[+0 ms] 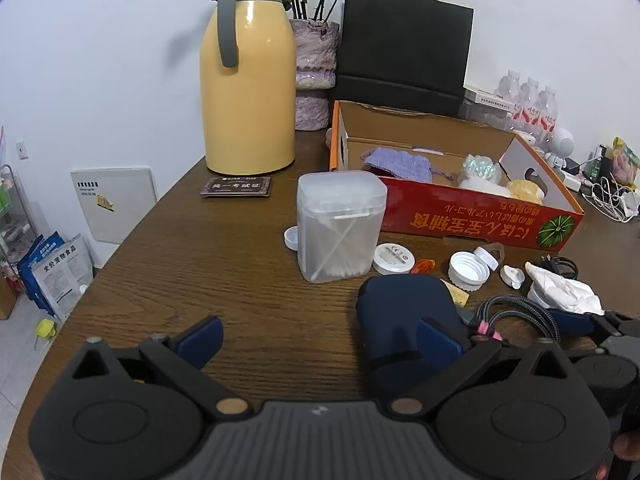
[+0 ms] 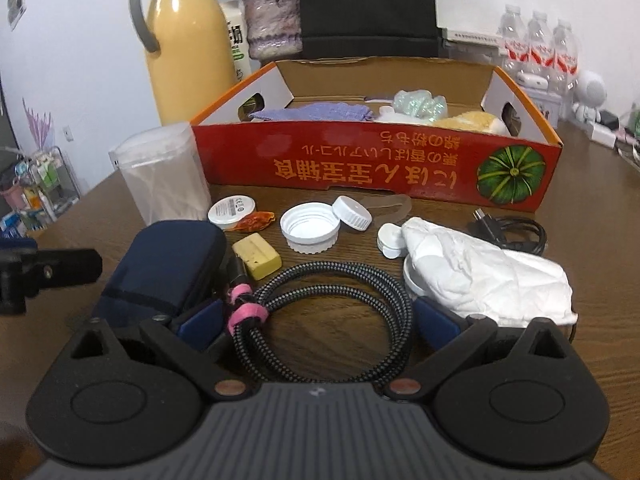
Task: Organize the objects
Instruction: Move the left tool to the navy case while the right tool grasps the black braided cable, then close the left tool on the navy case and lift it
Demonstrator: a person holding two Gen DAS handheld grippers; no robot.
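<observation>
A red cardboard box (image 2: 360, 168) (image 1: 460, 216) stands on the wooden table and holds a purple cloth (image 2: 316, 112), a shiny green bundle and a yellow item. In front of it lie a navy pouch (image 2: 168, 264) (image 1: 404, 312), a coiled braided cable (image 2: 320, 320) with a pink tie, a yellow eraser (image 2: 258, 255), white caps (image 2: 310, 226), a white crumpled bag (image 2: 488, 272) and a clear cotton-swab box (image 1: 340, 226). My right gripper (image 2: 318, 324) is open with its fingers on either side of the cable coil. My left gripper (image 1: 320, 338) is open, its right finger against the navy pouch.
A yellow thermos (image 1: 248, 80), a flower vase (image 1: 314, 64) and a black paper bag (image 1: 404, 44) stand behind the box. Water bottles (image 2: 540, 48) and chargers sit at the far right. A black cable (image 2: 512, 232) lies right of the white bag. The table edge runs along the left.
</observation>
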